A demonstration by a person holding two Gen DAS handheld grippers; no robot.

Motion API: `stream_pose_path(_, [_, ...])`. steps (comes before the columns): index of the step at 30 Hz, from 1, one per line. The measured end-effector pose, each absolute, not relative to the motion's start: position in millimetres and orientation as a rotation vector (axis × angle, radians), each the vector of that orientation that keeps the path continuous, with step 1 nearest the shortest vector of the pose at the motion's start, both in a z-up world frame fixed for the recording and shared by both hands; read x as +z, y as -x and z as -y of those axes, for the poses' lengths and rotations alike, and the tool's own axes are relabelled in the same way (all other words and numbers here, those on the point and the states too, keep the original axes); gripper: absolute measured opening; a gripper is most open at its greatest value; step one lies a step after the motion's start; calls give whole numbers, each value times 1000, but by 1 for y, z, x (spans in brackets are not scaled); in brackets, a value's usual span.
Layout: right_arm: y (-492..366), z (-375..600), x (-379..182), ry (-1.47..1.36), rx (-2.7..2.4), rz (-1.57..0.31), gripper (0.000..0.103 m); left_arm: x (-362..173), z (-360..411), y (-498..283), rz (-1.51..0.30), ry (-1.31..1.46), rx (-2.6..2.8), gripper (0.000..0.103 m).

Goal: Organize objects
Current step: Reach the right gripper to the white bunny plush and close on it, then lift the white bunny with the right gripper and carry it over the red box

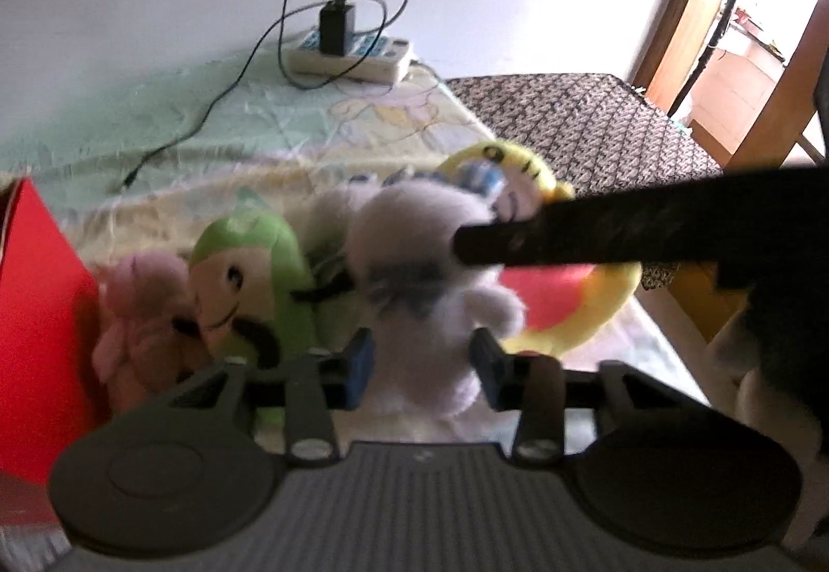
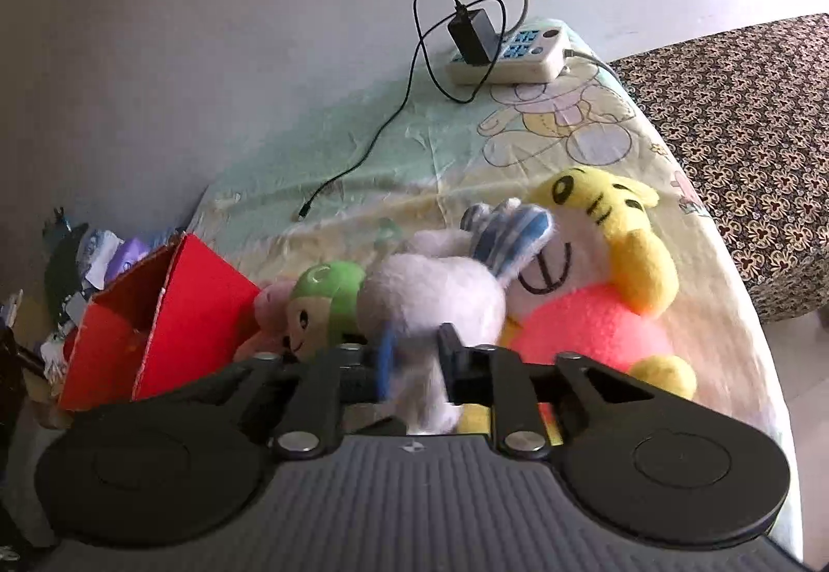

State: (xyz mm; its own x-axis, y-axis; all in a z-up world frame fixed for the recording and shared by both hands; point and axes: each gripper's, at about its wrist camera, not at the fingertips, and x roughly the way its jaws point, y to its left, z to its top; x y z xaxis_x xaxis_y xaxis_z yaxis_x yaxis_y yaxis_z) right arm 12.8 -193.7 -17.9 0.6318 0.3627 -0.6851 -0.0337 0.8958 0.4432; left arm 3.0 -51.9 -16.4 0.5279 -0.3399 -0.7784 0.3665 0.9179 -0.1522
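Observation:
A white plush toy (image 1: 419,261) with blue striped ears lies between the fingers of my left gripper (image 1: 425,365), which looks shut on its lower body. In the right wrist view the same white plush (image 2: 430,297) sits between the fingers of my right gripper (image 2: 414,359), which is shut on it. A black finger (image 1: 596,230) of the other gripper crosses the left wrist view at the toy's head. Beside it lie a green plush (image 1: 248,271), a pink plush (image 1: 140,313) and a large yellow tiger plush (image 2: 611,256). An open red box (image 2: 160,308) stands to the left.
The toys lie on a bed with a pale cartoon sheet (image 2: 466,142). A white power strip (image 2: 513,54) with a black charger and loose cable sits at the far end by the wall. A brown patterned surface (image 2: 751,131) borders the bed on the right. Clutter lies left of the box.

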Motion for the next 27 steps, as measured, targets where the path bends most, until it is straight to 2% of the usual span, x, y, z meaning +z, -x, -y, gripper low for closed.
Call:
stream_pose_path(2, [-9,194,-21,-387,202,-853,53,-28,44,-5,-954,1,-432,60])
stream_pose_path(4, [-8,194,-23,-368,166,-845,64,-32,43,-7,-959,12,-440,62])
stream_pose_path(6, [-11,195,-25,-363,159,-844,65,-33,47,-10,-947,13,-455,76])
stream_pose_path(7, [-15,194,-28,-356,162,-856,67,-34,49,-13,-941,15,-471,79])
stream_pose_path(8, [-18,194,-31,-353,165,-865,67,-34,52,-15,-935,16,-488,86])
stream_pose_path(10, [-22,195,-35,-369,183,-868,67,-38,60,-22,-935,0,-491,86])
stream_pose_path(11, [-25,195,-38,-381,200,-874,67,-40,63,-25,-941,-7,-492,80])
stream_pose_path(15, [-36,200,-50,-481,240,-915,66,-52,68,-40,-994,12,-502,71])
stream_pose_path(18, [-33,200,-46,-481,252,-892,58,-51,67,-41,-996,31,-502,65])
stream_pose_path(22, [-27,200,-37,-494,266,-871,53,-42,66,-34,-978,21,-495,60])
stream_pose_path(27, [-18,197,-20,-528,296,-824,53,-22,58,-24,-938,32,-483,58])
